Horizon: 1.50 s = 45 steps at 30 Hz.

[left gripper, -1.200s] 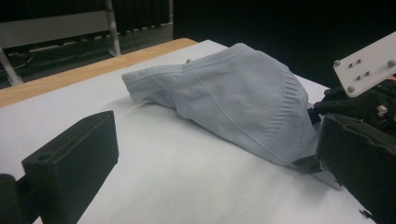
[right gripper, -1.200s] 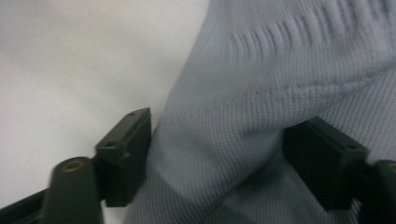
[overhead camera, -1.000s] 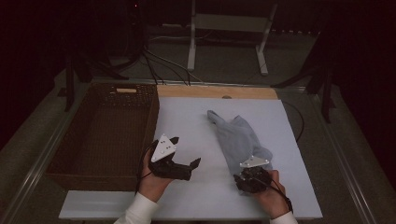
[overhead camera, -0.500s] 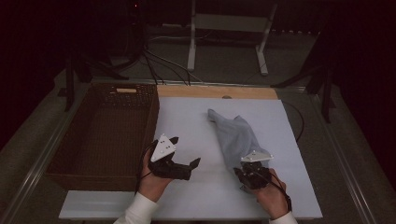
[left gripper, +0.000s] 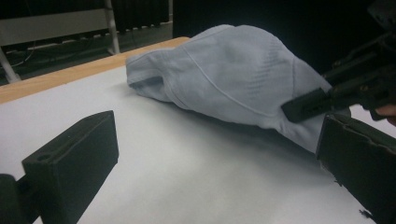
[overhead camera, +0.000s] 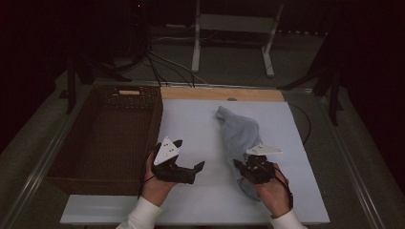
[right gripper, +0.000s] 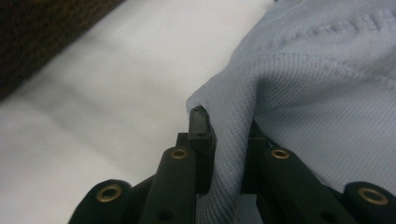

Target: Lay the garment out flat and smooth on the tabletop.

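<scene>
High view, left to right: dark brown woven wicker basket [overhead camera: 107, 138] stands at the bench's [overhead camera: 200, 124] left edge; the left tool [overhead camera: 188, 155] hovers just beside it, jaws spread and holding nothing; the pale blue knitted cloth garment [overhead camera: 236, 131] lies crumpled on the white bench, right of centre; the right tool [overhead camera: 242, 168] grips its near end. Right gripper view: the jaws, having just closed, pinch only a thin fold at the cloth's edge [right gripper: 233, 140]. Judged risk: so shallow a bite may slip free as the garment's weight comes onto it. A trailing far end could also drag on the bench or catch the basket rim, because the left tool supports nothing.
</scene>
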Available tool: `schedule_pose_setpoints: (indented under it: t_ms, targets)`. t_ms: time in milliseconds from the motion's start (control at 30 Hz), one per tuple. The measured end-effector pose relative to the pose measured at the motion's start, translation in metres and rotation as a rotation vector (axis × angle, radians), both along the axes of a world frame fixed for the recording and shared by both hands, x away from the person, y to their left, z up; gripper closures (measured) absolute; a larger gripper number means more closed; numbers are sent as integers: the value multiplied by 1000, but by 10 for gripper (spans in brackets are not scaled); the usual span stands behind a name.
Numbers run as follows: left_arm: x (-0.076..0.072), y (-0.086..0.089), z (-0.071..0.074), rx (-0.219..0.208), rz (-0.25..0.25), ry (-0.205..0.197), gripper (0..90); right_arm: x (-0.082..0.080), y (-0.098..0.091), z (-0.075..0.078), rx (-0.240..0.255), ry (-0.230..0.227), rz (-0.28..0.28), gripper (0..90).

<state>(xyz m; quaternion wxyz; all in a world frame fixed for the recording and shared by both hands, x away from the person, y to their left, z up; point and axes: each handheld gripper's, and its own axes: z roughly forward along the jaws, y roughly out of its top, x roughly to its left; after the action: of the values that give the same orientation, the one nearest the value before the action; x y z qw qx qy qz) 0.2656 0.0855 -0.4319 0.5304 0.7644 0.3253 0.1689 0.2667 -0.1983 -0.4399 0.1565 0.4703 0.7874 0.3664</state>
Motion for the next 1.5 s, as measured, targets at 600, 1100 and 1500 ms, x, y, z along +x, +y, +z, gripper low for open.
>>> schedule_pose_setpoints:
  t_ms: [600, 1100, 1500]
  targets:
    - [-4, -6, 2, -22, -36, -4, 8, 10, 16, 28, 116, -77, -29, 812]
    - [-9, -23, -3, -37, -89, 8, 14, 13, 26, 40, 148, -135, -55, 813]
    - [-14, -37, -6, -43, -139, 15, 15, 15, 32, 46, 165, -162, -67, 814]
